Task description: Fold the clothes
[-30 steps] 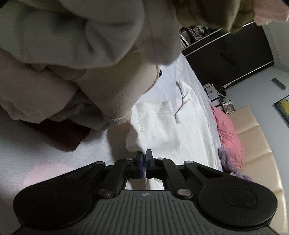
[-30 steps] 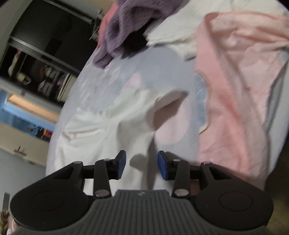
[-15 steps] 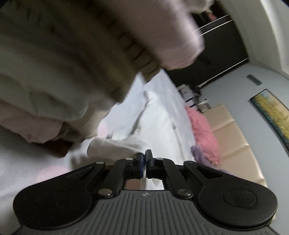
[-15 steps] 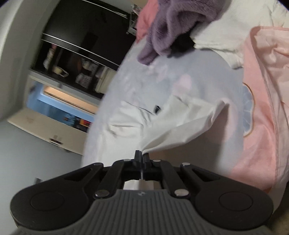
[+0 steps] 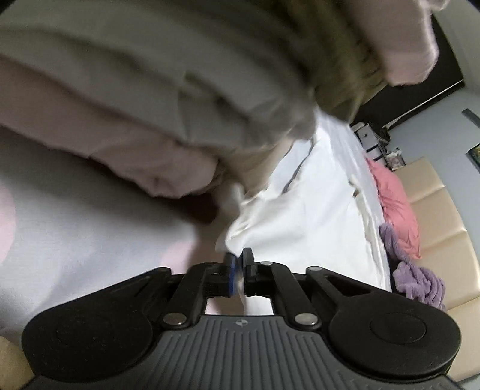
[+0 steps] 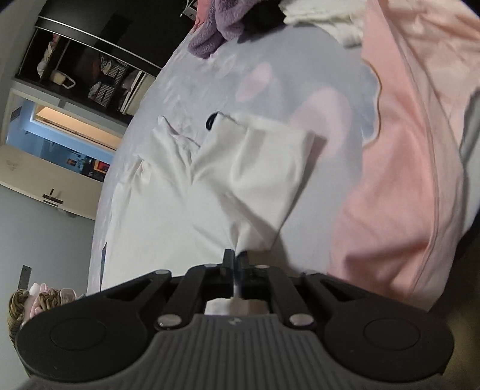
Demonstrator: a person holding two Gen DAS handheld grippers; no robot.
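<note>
A white garment [image 5: 312, 222] lies spread on the pale bedsheet [image 5: 75, 240]. My left gripper [image 5: 239, 259] is shut on one edge of it, low over the bed. In the right wrist view the same white garment [image 6: 240, 180] has a part folded over itself. My right gripper [image 6: 235, 258] is shut on another edge of it and lifts the cloth a little.
A pile of beige and pink clothes [image 5: 180, 90] looms close above the left gripper. A pink garment [image 6: 414, 150] lies right of the white one. A purple fleece [image 6: 219, 27] and a pink pillow [image 5: 396, 207] sit at the bed's far end by the cream headboard [image 5: 444, 216].
My right gripper has shut on the white garment's edge and drawn it up and over. My left gripper has stayed shut on its edge and moved along under the clothes pile.
</note>
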